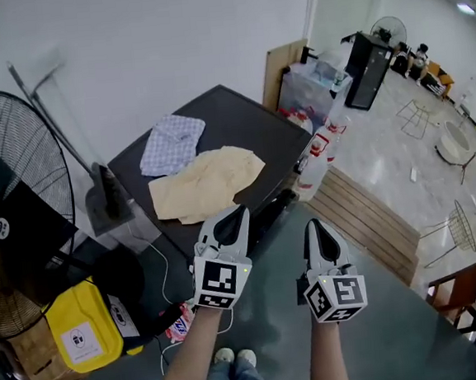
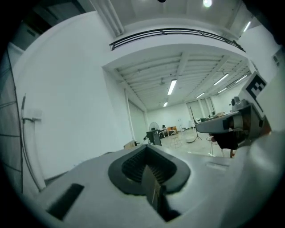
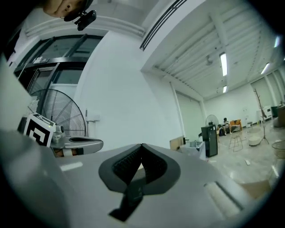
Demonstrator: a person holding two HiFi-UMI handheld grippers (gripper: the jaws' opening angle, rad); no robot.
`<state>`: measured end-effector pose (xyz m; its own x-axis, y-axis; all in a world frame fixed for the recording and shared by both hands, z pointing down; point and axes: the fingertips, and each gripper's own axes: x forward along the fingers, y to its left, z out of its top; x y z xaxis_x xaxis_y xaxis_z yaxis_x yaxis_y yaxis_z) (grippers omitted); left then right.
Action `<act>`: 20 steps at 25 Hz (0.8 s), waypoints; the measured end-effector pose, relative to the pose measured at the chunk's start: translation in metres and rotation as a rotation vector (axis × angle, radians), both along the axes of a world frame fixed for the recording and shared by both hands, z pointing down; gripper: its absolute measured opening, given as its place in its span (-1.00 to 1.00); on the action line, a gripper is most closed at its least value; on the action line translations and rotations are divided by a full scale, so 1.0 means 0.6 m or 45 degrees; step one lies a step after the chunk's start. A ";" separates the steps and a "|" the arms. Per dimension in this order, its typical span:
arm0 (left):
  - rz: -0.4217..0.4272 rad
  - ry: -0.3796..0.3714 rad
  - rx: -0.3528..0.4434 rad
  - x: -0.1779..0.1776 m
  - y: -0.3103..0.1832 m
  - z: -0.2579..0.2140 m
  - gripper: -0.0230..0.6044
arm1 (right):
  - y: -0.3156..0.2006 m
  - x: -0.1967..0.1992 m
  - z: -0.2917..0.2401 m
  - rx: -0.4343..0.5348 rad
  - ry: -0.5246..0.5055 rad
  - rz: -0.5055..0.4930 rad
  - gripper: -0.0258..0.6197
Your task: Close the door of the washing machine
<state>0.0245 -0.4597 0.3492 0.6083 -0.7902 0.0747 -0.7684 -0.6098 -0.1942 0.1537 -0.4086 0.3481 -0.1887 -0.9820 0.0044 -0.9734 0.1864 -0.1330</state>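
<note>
Both grippers are held up side by side, pointing level into the room. In the head view my left gripper (image 1: 238, 212) has its jaws together with nothing between them. My right gripper (image 1: 314, 225) also shows its jaws meeting at the tip, empty. The left gripper view has its own shut jaws (image 2: 147, 148) and the right gripper (image 2: 231, 127) beside them. The right gripper view has its shut jaws (image 3: 141, 146) and the left gripper (image 3: 67, 143) at the left. No washing machine door shows in any view. A grey flat top (image 1: 399, 328) lies below the grippers.
A dark table (image 1: 240, 119) ahead carries a blue checked cloth (image 1: 172, 143) and a beige cloth (image 1: 208, 182). A large standing fan (image 1: 14, 188) and a yellow container (image 1: 84, 327) are at the left. Wooden slats (image 1: 364, 215), chairs and boxes stand to the right.
</note>
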 end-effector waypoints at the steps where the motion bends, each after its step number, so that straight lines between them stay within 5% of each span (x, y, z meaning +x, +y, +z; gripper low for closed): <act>1: 0.004 0.008 0.033 0.002 -0.003 -0.030 -0.92 | -0.003 0.002 -0.030 0.036 0.007 0.002 -0.88; 10: 0.049 0.076 0.283 0.023 0.028 -0.273 -0.92 | 0.021 0.021 -0.265 0.323 0.065 0.033 -0.88; 20: 0.092 0.159 0.402 0.034 0.079 -0.385 -0.92 | 0.072 0.021 -0.378 0.474 0.098 0.064 -0.88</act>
